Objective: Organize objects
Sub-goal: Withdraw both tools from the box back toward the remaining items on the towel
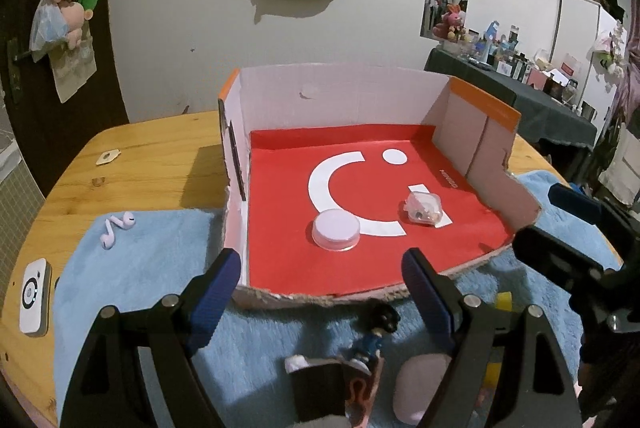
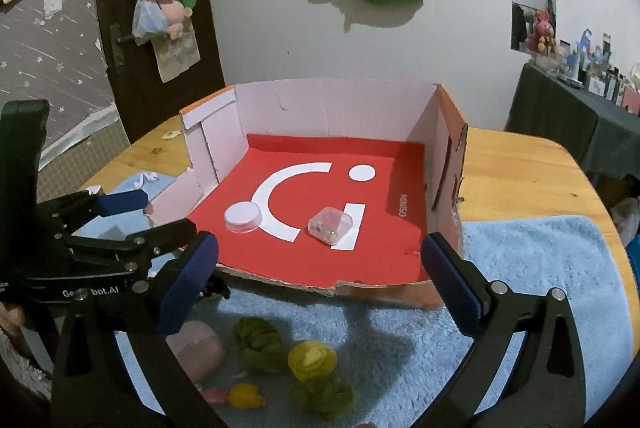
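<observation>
We are holding both the left gripper (image 1: 320, 288) and right gripper (image 2: 316, 274) wide, empty; two containers, a round tub (image 1: 335, 230) and a clear case (image 1: 424, 208), are sitting in one box (image 1: 360, 88).

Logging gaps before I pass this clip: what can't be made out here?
- Left wrist view: the figurine stands behind a dark item cut off by the bottom edge.
- Left wrist view: the pink lump is partly behind the left tool.
- Both views: contents of the clear case are too small to identify.
</observation>
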The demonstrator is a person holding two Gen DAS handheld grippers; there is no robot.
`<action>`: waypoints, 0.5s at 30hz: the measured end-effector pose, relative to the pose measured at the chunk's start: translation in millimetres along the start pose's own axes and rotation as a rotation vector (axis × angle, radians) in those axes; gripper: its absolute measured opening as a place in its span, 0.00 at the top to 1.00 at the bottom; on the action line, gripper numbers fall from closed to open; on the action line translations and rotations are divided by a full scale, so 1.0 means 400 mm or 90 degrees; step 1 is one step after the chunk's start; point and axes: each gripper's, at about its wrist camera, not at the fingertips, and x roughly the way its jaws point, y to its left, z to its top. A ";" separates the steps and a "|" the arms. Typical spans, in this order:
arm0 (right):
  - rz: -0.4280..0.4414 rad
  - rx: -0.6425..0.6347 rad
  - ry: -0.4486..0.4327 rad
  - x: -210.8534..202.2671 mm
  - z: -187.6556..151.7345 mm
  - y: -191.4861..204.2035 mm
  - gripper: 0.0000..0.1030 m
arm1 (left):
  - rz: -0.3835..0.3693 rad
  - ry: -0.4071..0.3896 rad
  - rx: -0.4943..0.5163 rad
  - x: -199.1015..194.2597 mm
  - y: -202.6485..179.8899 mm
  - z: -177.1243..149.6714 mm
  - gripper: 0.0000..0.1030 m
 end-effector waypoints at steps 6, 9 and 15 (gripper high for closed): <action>-0.021 -0.015 -0.001 -0.014 -0.010 0.010 0.00 | -0.010 -0.007 -0.014 -0.022 0.005 -0.008 0.18; -0.020 -0.012 -0.001 -0.025 -0.013 0.010 0.00 | -0.008 -0.008 -0.013 -0.029 0.004 -0.013 0.18; -0.017 -0.022 0.007 -0.040 -0.029 0.018 0.00 | -0.008 -0.003 -0.004 -0.043 -0.004 -0.032 0.15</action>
